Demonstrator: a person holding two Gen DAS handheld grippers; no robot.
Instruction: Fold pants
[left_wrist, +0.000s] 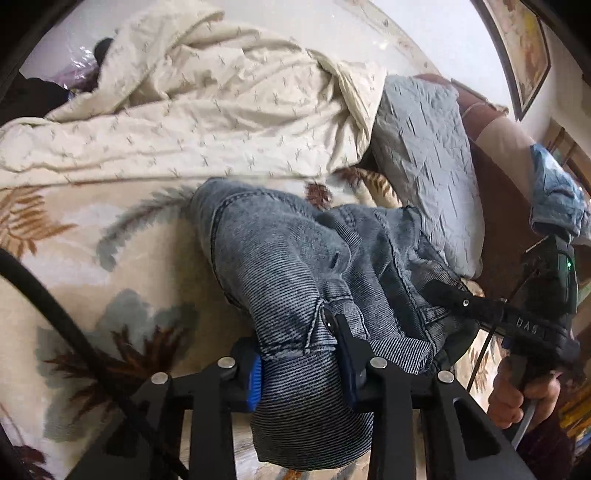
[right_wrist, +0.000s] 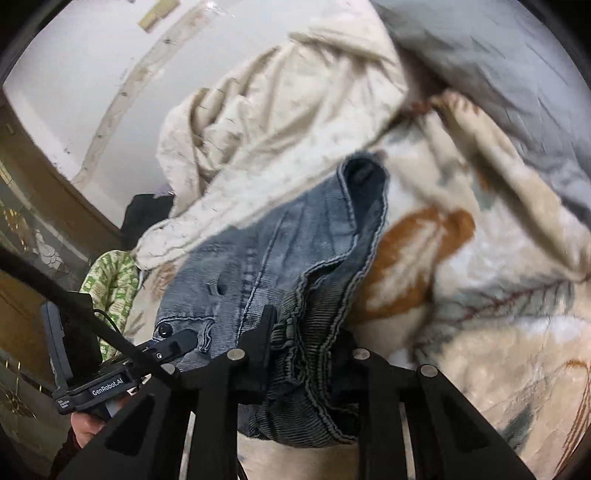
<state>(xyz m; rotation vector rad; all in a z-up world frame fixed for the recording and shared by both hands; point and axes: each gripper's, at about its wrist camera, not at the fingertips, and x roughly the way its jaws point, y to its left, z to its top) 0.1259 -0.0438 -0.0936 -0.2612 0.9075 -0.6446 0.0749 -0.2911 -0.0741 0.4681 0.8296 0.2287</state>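
The pants are faded blue-grey jeans (left_wrist: 295, 258), bunched and partly lifted off a leaf-print blanket (left_wrist: 92, 258). My left gripper (left_wrist: 299, 354) is shut on a fold of denim near the waist, with cloth hanging down between its fingers. My right gripper (right_wrist: 306, 354) is shut on a bunched hem or seam edge of the same jeans (right_wrist: 280, 251). The right gripper also shows in the left wrist view (left_wrist: 480, 310), gripping the jeans' right edge. The left gripper shows in the right wrist view (right_wrist: 173, 343), at the jeans' button end.
A crumpled cream duvet (left_wrist: 184, 110) lies behind the jeans. A grey pillow (left_wrist: 424, 166) leans at the right by a brown headboard (left_wrist: 498, 221). A green patterned cloth (right_wrist: 110, 288) sits by the bed's edge. The blanket also shows in the right wrist view (right_wrist: 480, 295).
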